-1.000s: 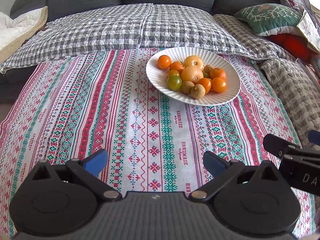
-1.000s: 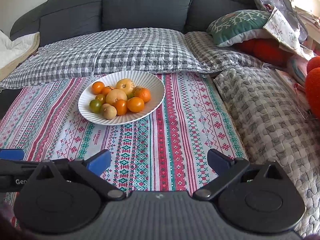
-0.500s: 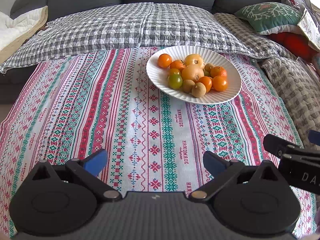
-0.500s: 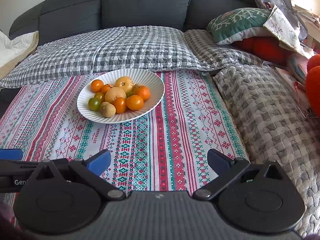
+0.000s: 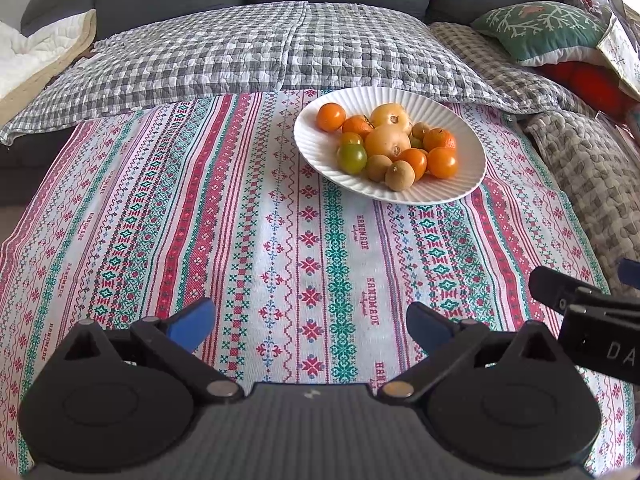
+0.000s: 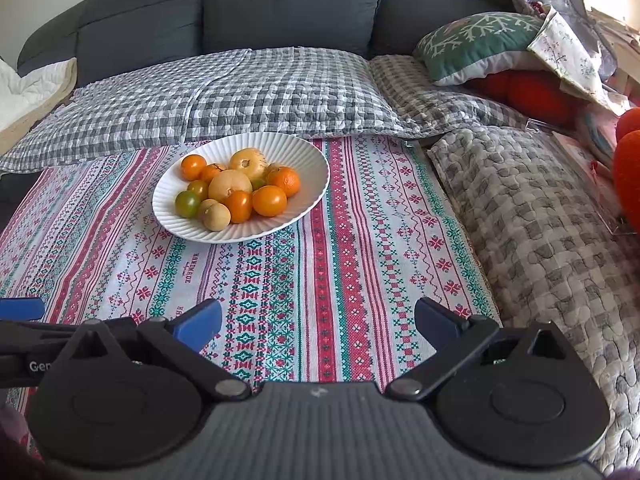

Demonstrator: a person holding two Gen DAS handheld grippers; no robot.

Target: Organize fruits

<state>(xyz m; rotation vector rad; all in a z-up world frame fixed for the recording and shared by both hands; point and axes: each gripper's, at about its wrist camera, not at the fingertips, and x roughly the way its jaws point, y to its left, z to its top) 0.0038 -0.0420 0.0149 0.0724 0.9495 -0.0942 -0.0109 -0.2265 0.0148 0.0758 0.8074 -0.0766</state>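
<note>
A white ribbed plate [image 5: 316, 144] [image 6: 308, 160] sits on the patterned tablecloth [image 5: 240, 220] at the far side. It holds several fruits: orange tomatoes, tangerines, two pale yellow round fruits [image 5: 387, 142] [image 6: 230, 185], a green tomato [image 5: 352, 159] [image 6: 187, 204] and small brown fruits [image 5: 399, 170]. My left gripper [image 5: 310, 324] is open and empty, low over the cloth, well short of the plate. My right gripper [image 6: 318, 322] is open and empty, to the right of the left one and near the cloth's front.
A grey checked quilt [image 6: 224, 96] covers the sofa seat behind the cloth. Another quilt [image 6: 540, 216] lies at the right. A green cushion [image 6: 480, 44] and orange-red cushions [image 6: 532, 92] are piled at the back right. A white blanket [image 5: 28, 56] lies at the far left.
Both grippers have drawn back slightly and tilted, so the plate sits a little higher in both views. Both stay open and empty. The fruits have not moved.
</note>
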